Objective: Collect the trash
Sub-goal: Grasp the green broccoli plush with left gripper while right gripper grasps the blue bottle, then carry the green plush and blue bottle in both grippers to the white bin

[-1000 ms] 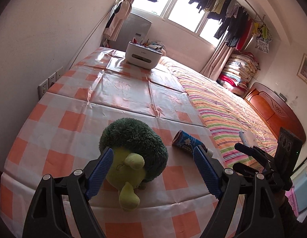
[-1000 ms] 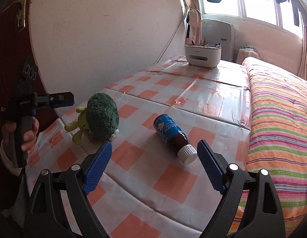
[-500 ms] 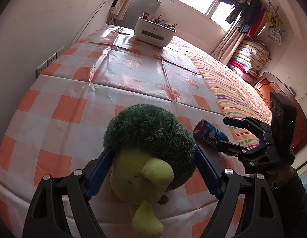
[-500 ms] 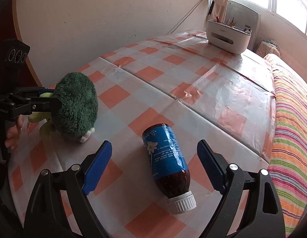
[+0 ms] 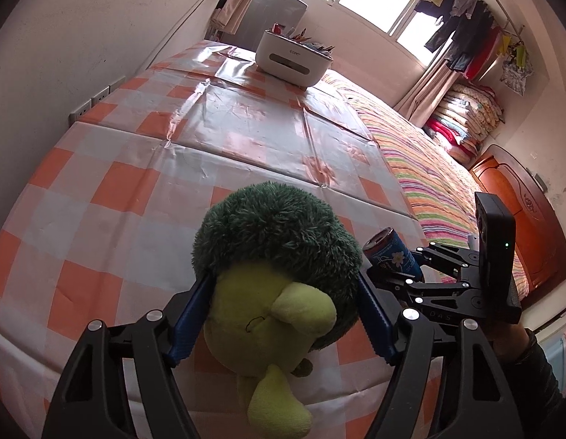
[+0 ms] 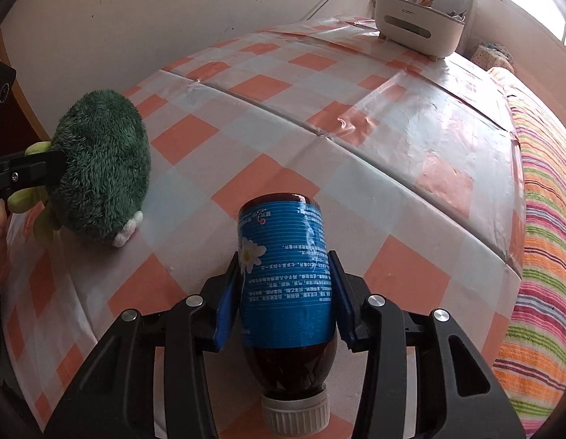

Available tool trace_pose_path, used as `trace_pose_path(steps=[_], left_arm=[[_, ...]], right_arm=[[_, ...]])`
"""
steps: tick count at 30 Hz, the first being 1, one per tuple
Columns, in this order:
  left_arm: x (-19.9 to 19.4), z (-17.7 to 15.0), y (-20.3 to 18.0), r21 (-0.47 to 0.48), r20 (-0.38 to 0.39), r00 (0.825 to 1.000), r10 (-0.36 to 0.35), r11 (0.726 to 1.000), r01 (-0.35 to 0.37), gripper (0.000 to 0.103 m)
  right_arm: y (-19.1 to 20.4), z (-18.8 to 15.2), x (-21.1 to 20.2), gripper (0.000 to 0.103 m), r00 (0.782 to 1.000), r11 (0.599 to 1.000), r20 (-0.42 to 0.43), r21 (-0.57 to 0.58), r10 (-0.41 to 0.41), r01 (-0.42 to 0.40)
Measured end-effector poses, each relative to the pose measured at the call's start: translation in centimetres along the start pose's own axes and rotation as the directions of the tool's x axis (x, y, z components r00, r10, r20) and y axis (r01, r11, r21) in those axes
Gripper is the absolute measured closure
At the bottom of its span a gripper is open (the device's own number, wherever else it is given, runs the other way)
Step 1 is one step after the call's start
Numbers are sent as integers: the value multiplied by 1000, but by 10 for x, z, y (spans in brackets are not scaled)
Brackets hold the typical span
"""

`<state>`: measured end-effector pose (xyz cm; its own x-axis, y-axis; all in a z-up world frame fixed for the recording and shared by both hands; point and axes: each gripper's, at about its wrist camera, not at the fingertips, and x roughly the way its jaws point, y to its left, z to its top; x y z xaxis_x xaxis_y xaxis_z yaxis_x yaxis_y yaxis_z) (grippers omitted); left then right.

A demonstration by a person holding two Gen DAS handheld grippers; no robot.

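A: The right tongs [image 6: 283, 294] are closing around the bottle [image 6: 284, 274], which is lying on its side on the checked worktop [image 6: 319, 84] with its white ribbed cap [image 6: 295, 411] pointing back at the camera. The blue pads are sitting on either side of the labelled barrel and look to be just meeting it.

B: How is it going to handle?

A: I am judging it a stiff brown plastic bottle under a glossy blue wrap, so probably slick and inclined to roll. Taking it across the widest part of the label, as the tongs are doing, seems the safest place; the tapering shoulder near the cap would be letting it slide out. It looks dark inside, so it may be carrying some liquid and weight.

B: And the left side?

A: The left tongs [image 5: 283, 311] are closing too, wide apart, with the plush broccoli toy [image 5: 275, 256] between them, pads against its fuzzy green crown. It is soft, light, and giving under pressure.

B: Any writing?

A: The label is showing a white flower and lines of small print that I cannot read. The white organiser box [image 6: 418, 23] at the far end is bearing a short grey word, too small to make out.
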<state>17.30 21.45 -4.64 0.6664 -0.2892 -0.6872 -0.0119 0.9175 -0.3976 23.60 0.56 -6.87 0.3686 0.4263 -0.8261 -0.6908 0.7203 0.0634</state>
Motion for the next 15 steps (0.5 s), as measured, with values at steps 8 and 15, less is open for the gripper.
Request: trace_pose_path(steps=[8, 15], left_arm=[[-7, -17, -21, 38, 26, 999, -28, 999, 27, 42], [-14, -41, -66, 125, 38, 994, -103, 987, 97, 42]], right_arm=[[17, -55, -65, 60, 982, 988, 187, 144, 25, -52], [22, -100, -116, 61, 957, 968, 291, 244, -23, -51]])
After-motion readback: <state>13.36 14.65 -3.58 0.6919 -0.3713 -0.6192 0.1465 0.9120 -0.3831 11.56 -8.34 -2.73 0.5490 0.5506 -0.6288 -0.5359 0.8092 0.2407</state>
